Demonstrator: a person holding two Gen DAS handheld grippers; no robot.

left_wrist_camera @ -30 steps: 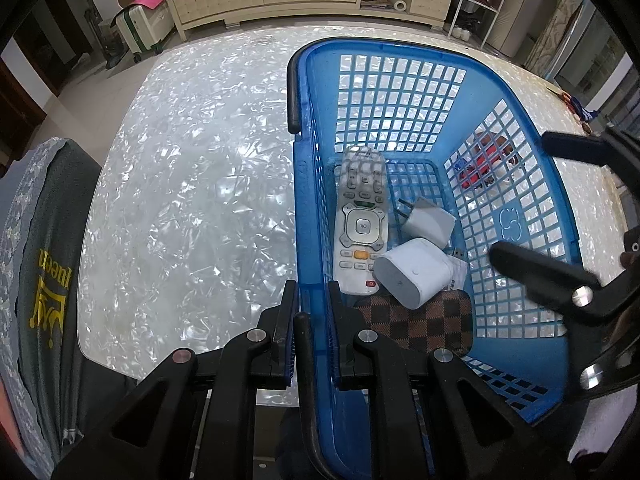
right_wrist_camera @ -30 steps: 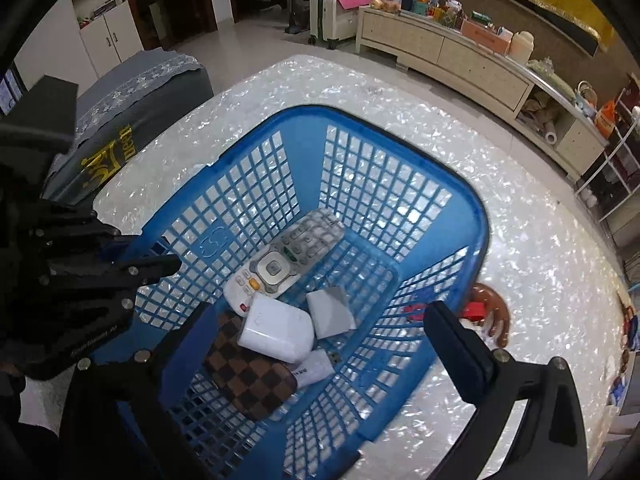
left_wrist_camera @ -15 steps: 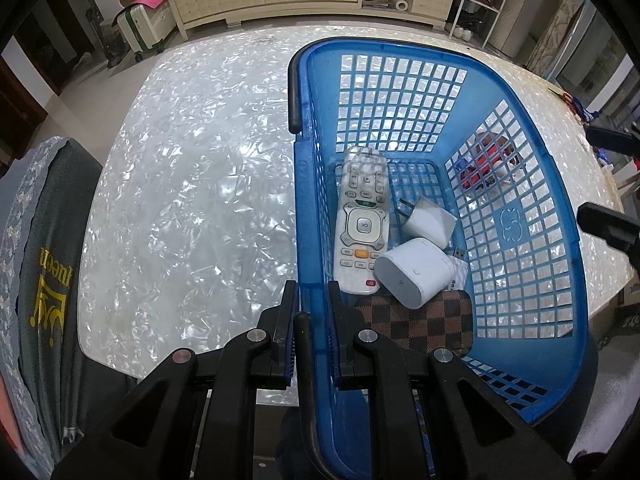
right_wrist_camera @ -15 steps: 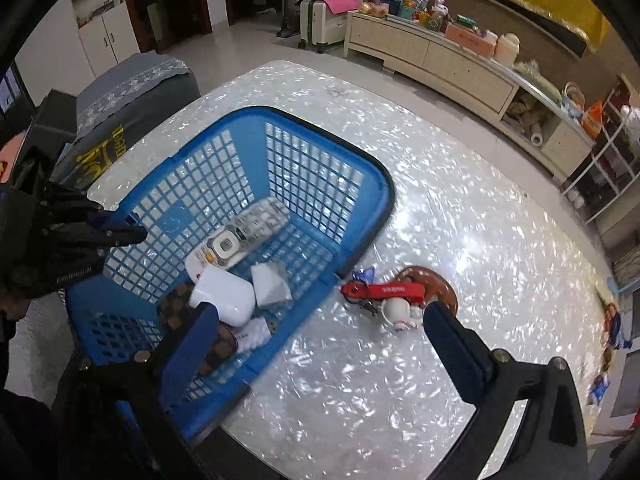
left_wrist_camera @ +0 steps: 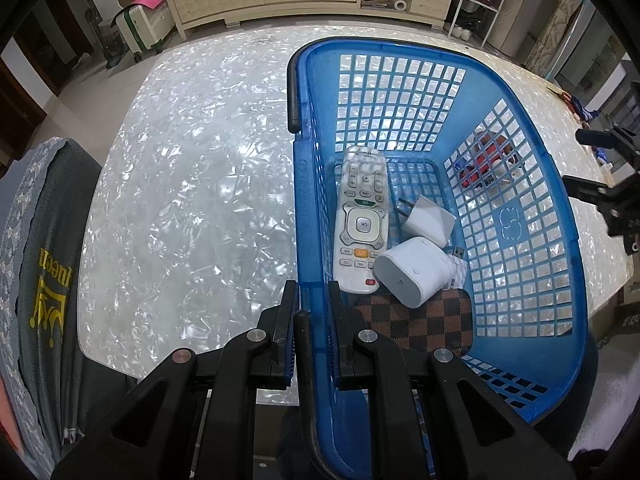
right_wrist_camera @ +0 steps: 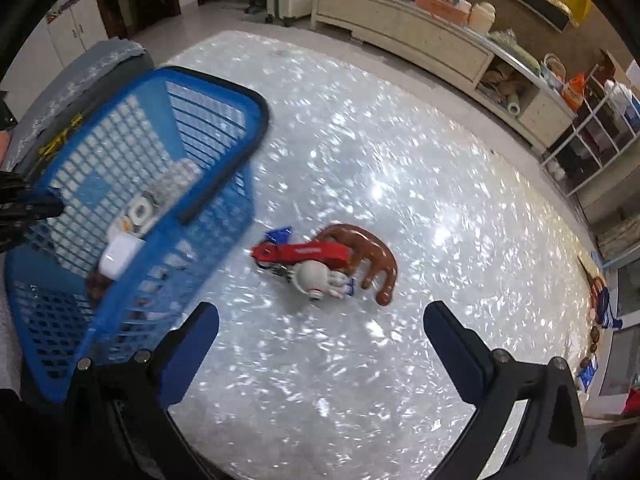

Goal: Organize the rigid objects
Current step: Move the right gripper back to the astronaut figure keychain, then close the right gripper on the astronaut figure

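Left gripper (left_wrist_camera: 311,300) pinches the basket (left_wrist_camera: 520,344) rim; right gripper (right_wrist_camera: 320,320) hangs wide above the red keychain (right_wrist_camera: 304,252) on the table (right_wrist_camera: 400,184). Tangled with the brown hook (right_wrist_camera: 372,248), it could drag that along

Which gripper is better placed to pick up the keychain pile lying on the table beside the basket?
Right. The right gripper is open and faces the keychain pile, while the left gripper is shut on the basket rim.

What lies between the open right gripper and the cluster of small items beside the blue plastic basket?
In the right wrist view, only bare pearly table separates the right gripper from the red-strapped keychain cluster.
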